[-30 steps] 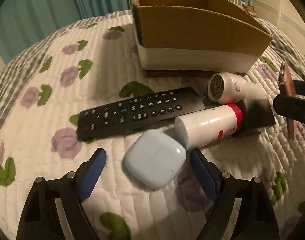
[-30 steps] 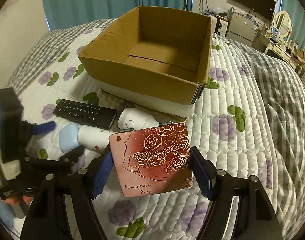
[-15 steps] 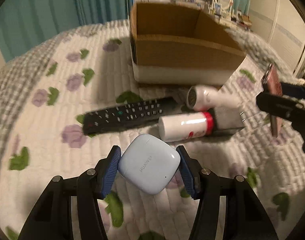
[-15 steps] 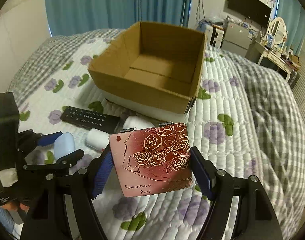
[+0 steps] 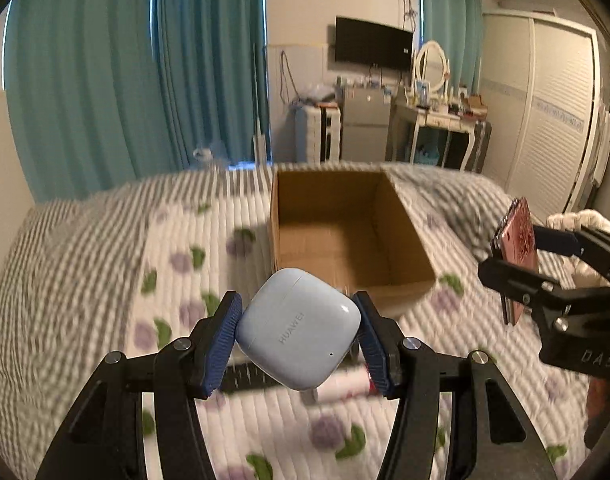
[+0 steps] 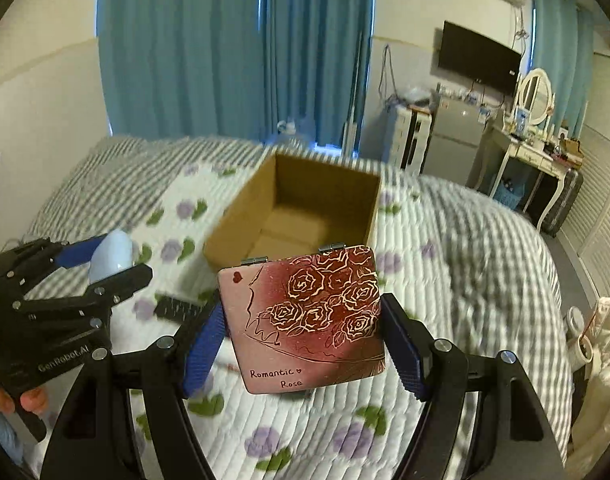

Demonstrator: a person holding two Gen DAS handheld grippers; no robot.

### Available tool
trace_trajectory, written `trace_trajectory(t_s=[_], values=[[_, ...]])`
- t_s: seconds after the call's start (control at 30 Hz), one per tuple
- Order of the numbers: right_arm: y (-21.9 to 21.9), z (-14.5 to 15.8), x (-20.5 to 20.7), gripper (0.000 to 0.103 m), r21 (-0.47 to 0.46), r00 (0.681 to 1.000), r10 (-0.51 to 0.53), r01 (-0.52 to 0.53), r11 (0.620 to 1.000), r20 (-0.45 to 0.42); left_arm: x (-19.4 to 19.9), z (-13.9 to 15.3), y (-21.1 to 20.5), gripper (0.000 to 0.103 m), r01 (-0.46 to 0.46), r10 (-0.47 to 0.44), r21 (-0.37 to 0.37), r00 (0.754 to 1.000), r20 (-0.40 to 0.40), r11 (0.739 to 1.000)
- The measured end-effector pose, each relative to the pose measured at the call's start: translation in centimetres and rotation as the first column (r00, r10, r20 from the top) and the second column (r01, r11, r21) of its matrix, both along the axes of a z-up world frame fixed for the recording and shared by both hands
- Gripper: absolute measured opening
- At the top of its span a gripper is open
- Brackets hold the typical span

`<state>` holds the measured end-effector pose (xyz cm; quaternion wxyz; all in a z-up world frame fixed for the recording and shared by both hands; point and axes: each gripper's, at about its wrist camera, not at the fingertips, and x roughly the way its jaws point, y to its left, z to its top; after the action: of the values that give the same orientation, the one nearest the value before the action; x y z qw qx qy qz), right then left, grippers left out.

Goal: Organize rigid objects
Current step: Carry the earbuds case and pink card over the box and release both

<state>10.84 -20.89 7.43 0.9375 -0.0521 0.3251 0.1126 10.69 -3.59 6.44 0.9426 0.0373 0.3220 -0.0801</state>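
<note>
Your left gripper (image 5: pixel 299 332) clamps the pale blue earbud case (image 5: pixel 299 330) above the quilt (image 5: pixel 85 280), short of the open cardboard box (image 5: pixel 345 232). Your right gripper (image 6: pixel 303 332) pinches the rose-patterned compact (image 6: pixel 305 316), also raised near the box.

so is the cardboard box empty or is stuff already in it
Empty as far as visible: the cardboard box shows only bare floor flaps; its near inside corner is hidden.

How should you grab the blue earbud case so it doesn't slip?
As the left gripper holds it now: pads on two opposite flat sides of the earbud case, approaching side-on across its narrow width. Its rounded, glossy corners would probably slip, so squeeze mid-body.
</note>
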Motion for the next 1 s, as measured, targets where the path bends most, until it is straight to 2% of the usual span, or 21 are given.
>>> trace_trajectory(t_s=[0.17, 0.3, 0.57, 0.77, 0.87, 0.93, 1.0], values=[[-0.5, 0.9, 2.8, 0.074, 0.01, 1.0, -0.001, 0.001, 1.0, 0.025, 3.9, 1.6, -0.6, 0.058, 0.005, -0.005, 0.016, 0.999, 0.037, 1.0], [-1.0, 0.7, 5.7, 0.074, 0.021, 1.0, -0.008, 0.007, 1.0, 0.025, 7.9, 1.3, -1.5, 0.058, 0.009, -0.009, 0.018, 0.999, 0.033, 1.0], [-1.6, -1.6, 11.0, 0.074, 0.019, 1.0, -0.015, 0.015, 1.0, -0.007, 14.8, -3.7, -4.5, 0.058, 0.03, -0.028, 0.031, 0.998, -0.05, 0.999], [-1.8, -4.1, 13.9, 0.074, -0.007, 0.999, -0.003, 0.003, 1.0, -0.032, 17.1, -7.0, -5.5, 0.058, 0.03, -0.025, 0.049, 0.995, -0.093, 0.998], [-2.3, -4.8, 14.6, 0.074, 0.005, 0.999, 0.0, 0.0, 1.0, -0.041, 17.5, -7.4, -5.9, 0.063, 0.046, -0.041, 0.051, 0.996, -0.084, 0.998], [-2.5, -5.1, 14.8, 0.074, 0.014, 0.999, 0.001, 0.0, 1.0, -0.046, 17.4, -7.2, -5.9, 0.079, 0.037, -0.033, 0.07, 0.998, -0.055, 0.997], [-2.7, -5.2, 14.7, 0.074, 0.012, 0.999, -0.003, 0.004, 1.0, -0.049, 17.2, -6.7, -5.5, 0.079, 0.03, -0.027, 0.067, 0.999, -0.046, 0.997]])
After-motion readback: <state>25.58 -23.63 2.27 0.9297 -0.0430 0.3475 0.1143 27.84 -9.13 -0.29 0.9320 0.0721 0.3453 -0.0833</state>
